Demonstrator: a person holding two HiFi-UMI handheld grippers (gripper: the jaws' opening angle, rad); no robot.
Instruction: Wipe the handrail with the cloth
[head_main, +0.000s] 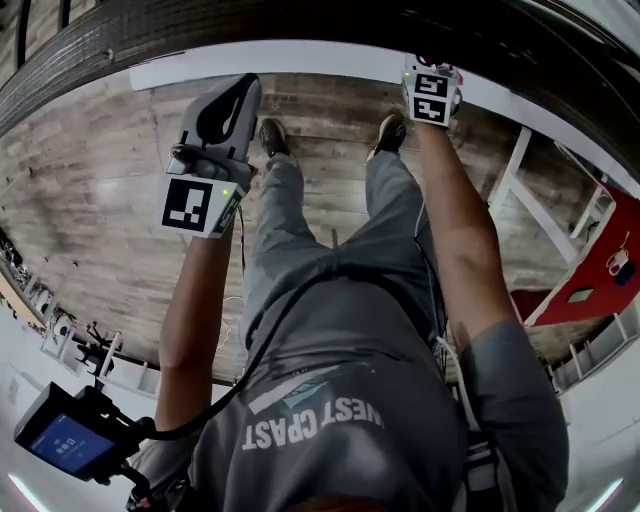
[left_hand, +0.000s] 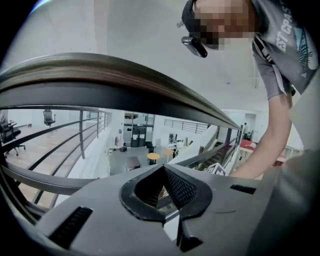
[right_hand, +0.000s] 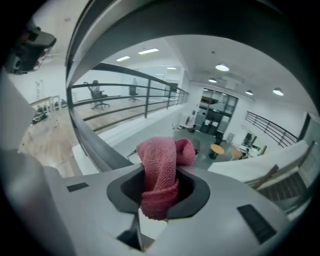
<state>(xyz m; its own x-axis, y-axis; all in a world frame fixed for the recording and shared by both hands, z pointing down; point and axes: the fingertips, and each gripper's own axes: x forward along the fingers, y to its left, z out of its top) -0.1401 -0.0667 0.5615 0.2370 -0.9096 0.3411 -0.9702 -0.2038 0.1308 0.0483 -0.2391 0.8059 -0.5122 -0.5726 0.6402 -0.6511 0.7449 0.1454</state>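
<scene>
Cloth (right_hand: 160, 170) sits clamped in right gripper (right_hand: 159, 197) jaws, handrail (right_hand: 150, 20) above them (left gripper (left_hand: 165, 189) clenched, empty); wiping seems unstarted, so next press the cloth upward.

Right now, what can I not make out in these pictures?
Head view: the cloth is mostly hidden behind the right gripper. Only the right gripper view shows it clearly.
All views: none shows whether the cloth touches the handrail.
Head view: the handrail is cut off by the top edge and lies in dark shadow.
Head view: the print on the small screen is too small to read.
</scene>
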